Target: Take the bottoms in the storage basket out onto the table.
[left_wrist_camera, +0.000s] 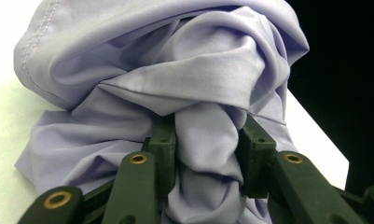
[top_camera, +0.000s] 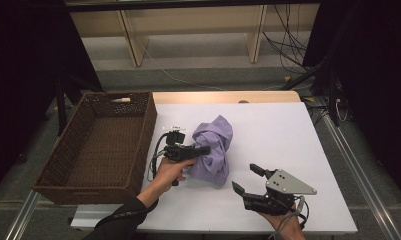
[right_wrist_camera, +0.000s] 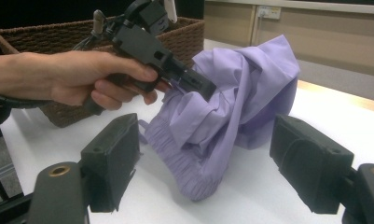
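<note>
While the lilac cloth (top_camera: 214, 148) sat bunched in a loose heap near the middle of the white worktop (top_camera: 278, 140), the left gripper (top_camera: 202, 150) had its jaws closed on a thick twist of the fabric. Seen from the left gripper view, that fold (left_wrist_camera: 205, 140) ran up between the two dark jaws, pinched from both sides, with the rest of the cloth (left_wrist_camera: 175, 65) billowing above and a stitched hem showing at the upper left. From the right gripper view, the cloth (right_wrist_camera: 231, 107) rose in a crumpled mound, its gathered edge lying on the worktop at the near side, and the left gripper (right_wrist_camera: 201, 86) bit into its flank, held by the person's left hand (right_wrist_camera: 77, 79) wrapped around the handle.

Over on the near right of the worktop, the right gripper (top_camera: 247, 179) stood well apart from the cloth, its jaws spread wide and holding nothing, the grey three-cornered plate (top_camera: 288, 182) on top. Its own view had both black jaws far apart, framing the cloth between them without touching it.

Left of the cloth, a brown wicker basket (top_camera: 138, 107) sat at the worktop's left edge, just beside the left hand (top_camera: 168, 170). Beyond the worktop's far edge, cables (top_camera: 288, 45) trailed across the floor near pale wooden furniture legs (top_camera: 255, 32).
</note>
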Tool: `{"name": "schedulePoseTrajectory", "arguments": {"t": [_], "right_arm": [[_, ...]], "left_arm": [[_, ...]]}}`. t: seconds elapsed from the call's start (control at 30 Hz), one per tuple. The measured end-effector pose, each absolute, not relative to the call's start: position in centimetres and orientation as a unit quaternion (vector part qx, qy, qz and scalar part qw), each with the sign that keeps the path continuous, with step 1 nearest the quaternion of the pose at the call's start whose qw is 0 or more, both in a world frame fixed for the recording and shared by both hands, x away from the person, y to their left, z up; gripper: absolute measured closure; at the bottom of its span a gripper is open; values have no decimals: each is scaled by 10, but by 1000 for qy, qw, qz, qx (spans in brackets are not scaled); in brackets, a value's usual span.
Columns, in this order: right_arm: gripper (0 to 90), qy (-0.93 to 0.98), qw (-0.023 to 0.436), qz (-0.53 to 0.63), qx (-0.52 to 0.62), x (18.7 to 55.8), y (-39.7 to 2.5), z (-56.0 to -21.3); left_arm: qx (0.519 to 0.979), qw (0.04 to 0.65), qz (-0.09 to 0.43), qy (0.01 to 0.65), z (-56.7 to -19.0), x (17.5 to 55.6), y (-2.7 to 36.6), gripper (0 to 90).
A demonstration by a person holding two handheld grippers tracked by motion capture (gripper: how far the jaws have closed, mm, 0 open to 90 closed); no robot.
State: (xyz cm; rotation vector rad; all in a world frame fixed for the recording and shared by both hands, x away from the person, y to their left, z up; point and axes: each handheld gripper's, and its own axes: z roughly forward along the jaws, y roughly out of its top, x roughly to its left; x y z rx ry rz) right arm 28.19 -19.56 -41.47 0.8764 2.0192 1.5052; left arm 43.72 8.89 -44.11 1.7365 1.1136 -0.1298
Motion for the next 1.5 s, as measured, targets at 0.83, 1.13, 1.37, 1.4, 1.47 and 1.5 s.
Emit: {"name": "schedulePoseTrajectory", "arguments": {"t": [0.83,1.13,1.37,1.4,1.47,1.5], "right_arm": [[250,735,237,549,319,282,-196,-414],[249,735,236,549,320,282,-196,-414],[249,735,237,548,321,281,-196,-414],[249,735,236,548,320,281,-196,-414],[250,735,236,548,321,281,-196,-414],[249,735,236,548,321,281,-196,-414]], "left_arm": [[722,517,-63,456,-441,437,83,271],[729,509,-52,454,-435,434,84,185],[724,516,-52,455,-431,432,87,155],[724,518,-52,453,-431,432,87,155],[723,519,-52,453,-429,432,88,152],[722,521,-51,451,-429,431,89,150]]}}
